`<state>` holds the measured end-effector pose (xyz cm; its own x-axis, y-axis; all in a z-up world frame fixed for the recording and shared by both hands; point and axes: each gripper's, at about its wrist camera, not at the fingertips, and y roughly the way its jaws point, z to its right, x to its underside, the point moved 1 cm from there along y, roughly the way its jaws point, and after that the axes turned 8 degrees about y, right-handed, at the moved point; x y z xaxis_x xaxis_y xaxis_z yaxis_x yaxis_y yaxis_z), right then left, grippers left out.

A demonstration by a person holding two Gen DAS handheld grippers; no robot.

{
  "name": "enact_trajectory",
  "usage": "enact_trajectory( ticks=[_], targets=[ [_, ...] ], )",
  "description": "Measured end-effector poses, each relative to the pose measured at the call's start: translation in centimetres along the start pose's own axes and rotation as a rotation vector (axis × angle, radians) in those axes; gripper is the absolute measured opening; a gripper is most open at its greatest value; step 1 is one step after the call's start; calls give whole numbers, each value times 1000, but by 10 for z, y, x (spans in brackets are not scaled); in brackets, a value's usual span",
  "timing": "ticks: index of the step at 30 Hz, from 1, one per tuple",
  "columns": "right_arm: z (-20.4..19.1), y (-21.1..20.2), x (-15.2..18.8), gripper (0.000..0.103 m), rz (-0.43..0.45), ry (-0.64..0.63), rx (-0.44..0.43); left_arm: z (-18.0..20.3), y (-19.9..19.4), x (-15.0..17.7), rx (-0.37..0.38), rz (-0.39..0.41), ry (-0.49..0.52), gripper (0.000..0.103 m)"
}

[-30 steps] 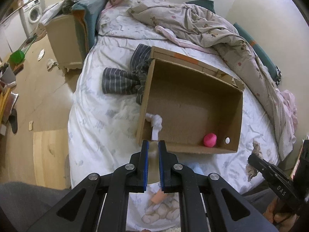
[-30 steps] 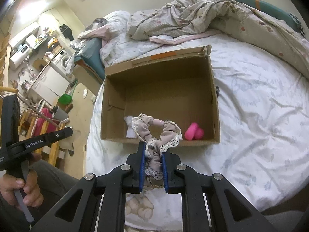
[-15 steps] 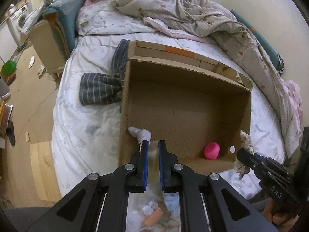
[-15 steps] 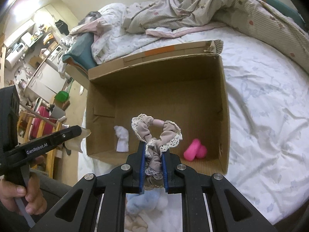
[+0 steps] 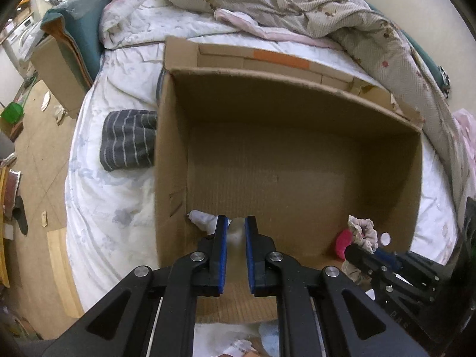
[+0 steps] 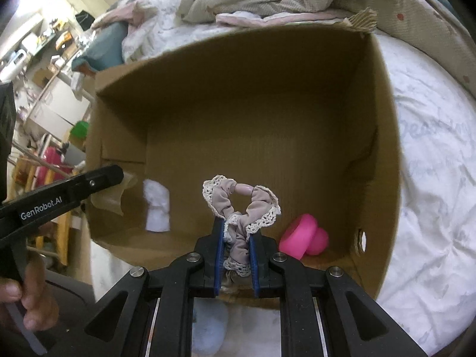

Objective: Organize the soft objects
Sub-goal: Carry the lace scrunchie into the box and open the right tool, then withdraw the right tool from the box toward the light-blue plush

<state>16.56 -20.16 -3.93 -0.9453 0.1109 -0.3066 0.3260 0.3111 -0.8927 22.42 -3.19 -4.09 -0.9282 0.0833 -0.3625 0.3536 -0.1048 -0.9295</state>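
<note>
two grippers hang over the open cardboard box (image 6: 267,95). the right gripper (image 6: 236,238) is clamped on a lace-edged scrunchie (image 6: 241,205), its lower end hidden between the pads. the left gripper (image 5: 236,235) pinches a pale, blurred piece (image 5: 236,232), hard to name. near the box's front wall lie a white cloth (image 6: 156,208) and a pink object (image 6: 303,238), partly covered.
</note>
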Motion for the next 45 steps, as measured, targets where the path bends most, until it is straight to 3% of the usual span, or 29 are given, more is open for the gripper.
enact_trajectory(
  ticks=[10, 20, 23, 25, 26, 27, 33, 45],
  targets=[
    [4, 7, -6, 17, -16, 48, -23, 11, 10, 7, -9, 13, 37, 12],
    [10, -9, -3, 22, 34, 76, -34, 12, -3, 4, -23, 52, 56, 22],
    [13, -14, -4, 35, 43, 97, -43, 13, -8, 4, -14, 65, 58, 29],
    [16, -19, -5, 68, 57, 114, -49, 15, -11, 3, -26, 75, 71, 31],
    [18, -23, -6, 72, 75, 128, -56, 16, -14, 3, -33, 81, 72, 45],
    [18, -26, -7, 72, 87, 138, -62, 16, -16, 3, -34, 86, 70, 62],
    [23, -36, -8, 72, 107, 179, -76, 20, -32, 4, -41, 114, 72, 78],
    [13, -50, 6, 72, 108, 132, -64, 7, -59, 22, -83, 129, 42, 82]
  ],
)
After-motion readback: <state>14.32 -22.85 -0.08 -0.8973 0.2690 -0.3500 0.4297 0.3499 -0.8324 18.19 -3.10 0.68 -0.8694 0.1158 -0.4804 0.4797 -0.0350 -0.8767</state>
